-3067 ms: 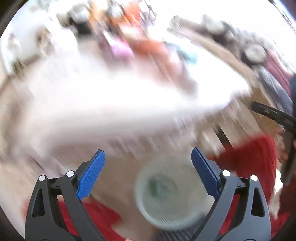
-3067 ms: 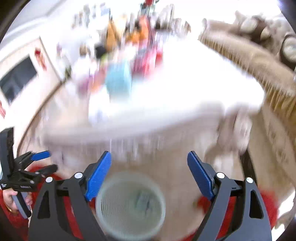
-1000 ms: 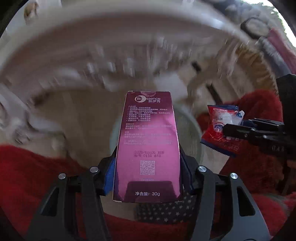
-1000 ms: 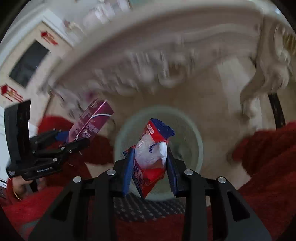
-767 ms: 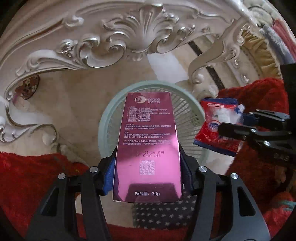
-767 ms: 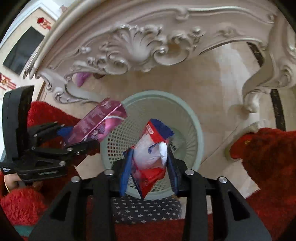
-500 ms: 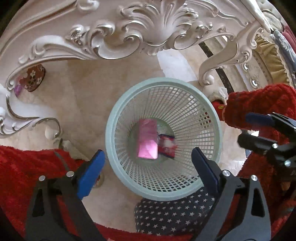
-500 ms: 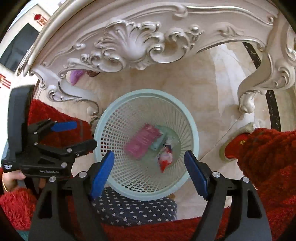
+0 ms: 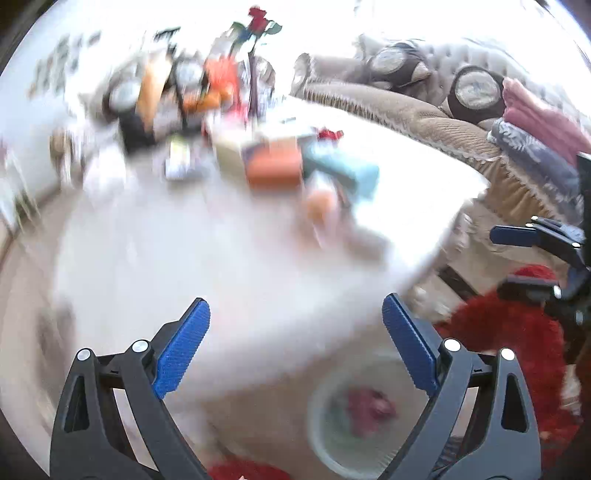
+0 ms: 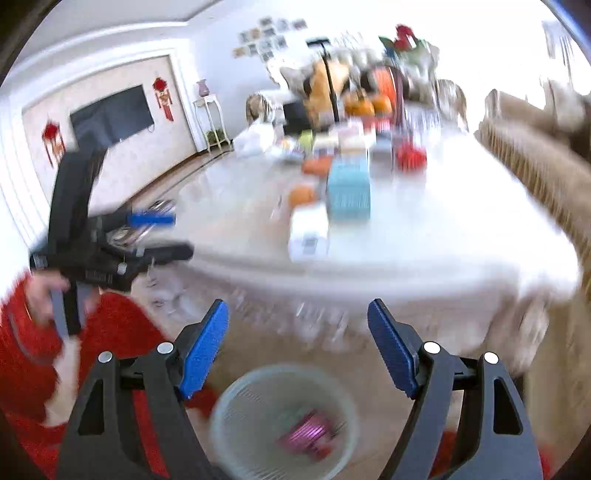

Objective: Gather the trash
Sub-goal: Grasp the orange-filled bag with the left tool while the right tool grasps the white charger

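Observation:
Both views are smeared by motion. My left gripper [image 9: 295, 343] is open and empty, raised above the front edge of the white table [image 9: 229, 266]. The pale green mesh basket [image 9: 332, 417] stands on the floor low in the left wrist view, with the purple box [image 9: 369, 406] inside. My right gripper [image 10: 297, 343] is open and empty too, above the basket [image 10: 258, 406], where the purple box [image 10: 308, 432] lies. On the table are a teal box [image 10: 349, 188], an orange box [image 9: 273, 170] and a white box [image 10: 308, 232]. The left gripper [image 10: 147, 236] shows at the left of the right wrist view.
The far end of the table is crowded with bottles, fruit and a red rose [image 9: 258, 16]. A beige sofa [image 9: 443, 122] with cushions runs along the right. A TV [image 10: 110, 114] hangs on the left wall. Red sleeves [image 10: 33, 354] flank the basket.
Both grippers let the purple box and the red snack packet fall into the basket, opened wide, then rose and tilted up from the basket toward the tabletop.

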`<control>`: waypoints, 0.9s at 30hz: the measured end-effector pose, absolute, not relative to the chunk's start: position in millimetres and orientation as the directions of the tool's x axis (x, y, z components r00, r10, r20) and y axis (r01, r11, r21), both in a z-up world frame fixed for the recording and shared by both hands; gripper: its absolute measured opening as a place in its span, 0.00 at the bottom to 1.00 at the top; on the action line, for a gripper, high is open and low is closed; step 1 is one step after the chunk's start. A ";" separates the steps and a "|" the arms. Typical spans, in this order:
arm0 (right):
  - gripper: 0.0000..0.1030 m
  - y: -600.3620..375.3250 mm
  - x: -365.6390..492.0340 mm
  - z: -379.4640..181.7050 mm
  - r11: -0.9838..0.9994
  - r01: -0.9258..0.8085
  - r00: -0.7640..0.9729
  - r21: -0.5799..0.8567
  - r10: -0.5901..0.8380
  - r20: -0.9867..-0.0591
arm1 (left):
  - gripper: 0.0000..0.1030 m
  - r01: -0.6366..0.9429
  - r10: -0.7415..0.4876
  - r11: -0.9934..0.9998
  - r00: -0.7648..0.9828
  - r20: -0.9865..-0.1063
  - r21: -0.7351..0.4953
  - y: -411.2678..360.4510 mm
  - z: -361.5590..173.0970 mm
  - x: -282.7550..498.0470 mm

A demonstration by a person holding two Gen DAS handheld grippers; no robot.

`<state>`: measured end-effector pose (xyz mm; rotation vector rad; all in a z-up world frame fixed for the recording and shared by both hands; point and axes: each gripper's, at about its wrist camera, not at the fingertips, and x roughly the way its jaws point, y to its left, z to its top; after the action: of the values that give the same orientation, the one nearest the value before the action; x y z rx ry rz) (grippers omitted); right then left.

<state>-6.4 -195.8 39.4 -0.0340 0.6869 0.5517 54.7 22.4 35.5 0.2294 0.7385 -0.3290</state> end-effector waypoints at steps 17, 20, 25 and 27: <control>0.70 -134.9 78.0 7.4 0.843 -0.537 0.635 -0.031 0.380 -0.672 | 0.89 0.618 -0.308 0.774 0.561 -0.768 0.141 -29.9 12.8 169.0; 0.65 -141.0 82.1 1.8 0.849 -0.526 0.642 -0.043 0.363 -0.676 | 0.89 0.612 -0.300 0.780 0.547 -0.781 0.128 -32.7 5.8 181.3; 0.60 -164.4 91.1 2.1 0.867 -0.498 0.641 -0.021 0.351 -0.682 | 0.89 0.589 -0.305 0.803 0.536 -0.787 0.090 -28.8 -0.2 194.6; 0.60 -176.8 96.8 0.4 0.868 -0.496 0.628 0.016 0.371 -0.684 | 0.89 0.577 -0.312 0.813 0.535 -0.785 0.070 -27.5 -1.5 196.3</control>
<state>96.8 -176.8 0.4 -0.1808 0.7402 0.4994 196.3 -27.5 -1.5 0.3422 0.8548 -0.5419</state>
